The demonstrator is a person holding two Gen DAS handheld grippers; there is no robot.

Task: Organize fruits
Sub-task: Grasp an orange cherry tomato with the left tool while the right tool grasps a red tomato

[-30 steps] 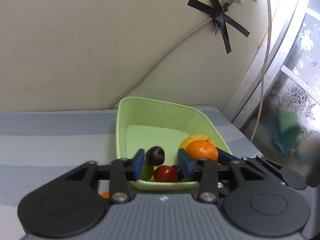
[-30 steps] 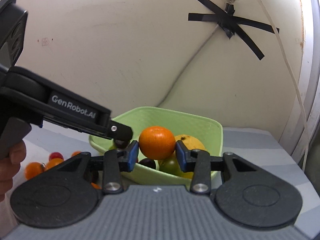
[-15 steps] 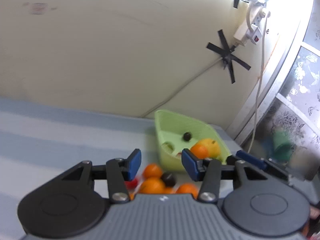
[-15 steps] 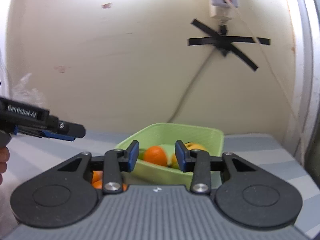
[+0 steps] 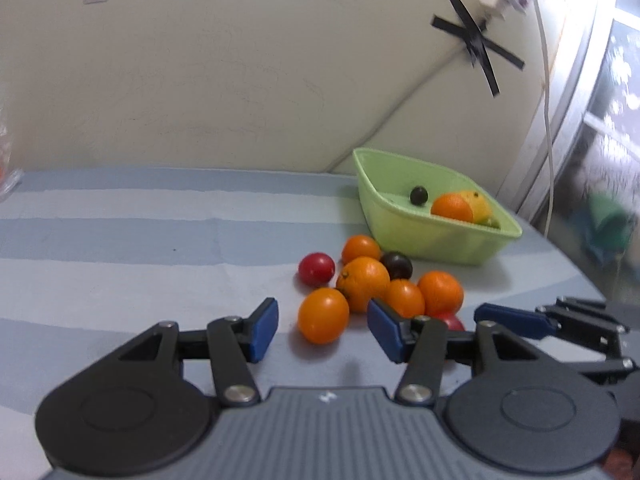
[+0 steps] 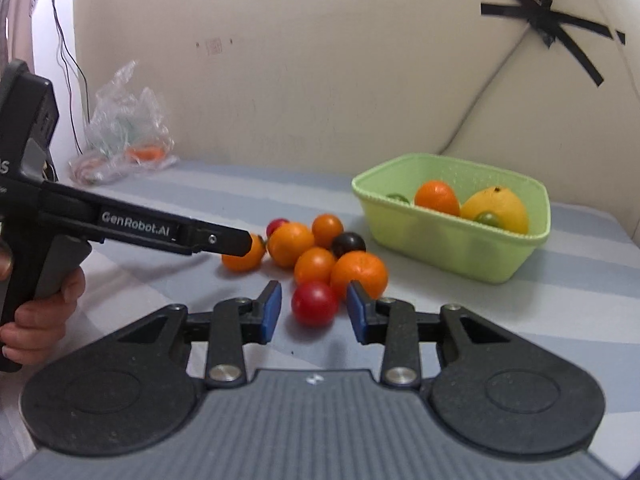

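Note:
A green basket (image 5: 432, 236) (image 6: 452, 248) holds an orange (image 6: 437, 198), a yellow fruit (image 6: 496, 208), a dark fruit (image 5: 419, 195) and small green ones. A pile of loose fruits lies on the striped cloth in front of it. My left gripper (image 5: 322, 330) is open, its jaws on either side of a small orange fruit (image 5: 323, 315). My right gripper (image 6: 314, 312) is open, its jaws on either side of a red fruit (image 6: 314, 303). The left gripper also shows in the right wrist view (image 6: 224, 242).
Larger oranges (image 5: 363, 283) (image 6: 359, 274), a dark plum (image 6: 348, 243) and another red fruit (image 5: 316, 269) sit in the pile. A crumpled plastic bag (image 6: 124, 132) lies at the back left. The wall with a taped cable (image 5: 476, 50) stands behind the basket.
Both grippers let go of their fruits over the basket, pulled back and came down to the loose pile. The orange and the dark fruit now lie in the basket.

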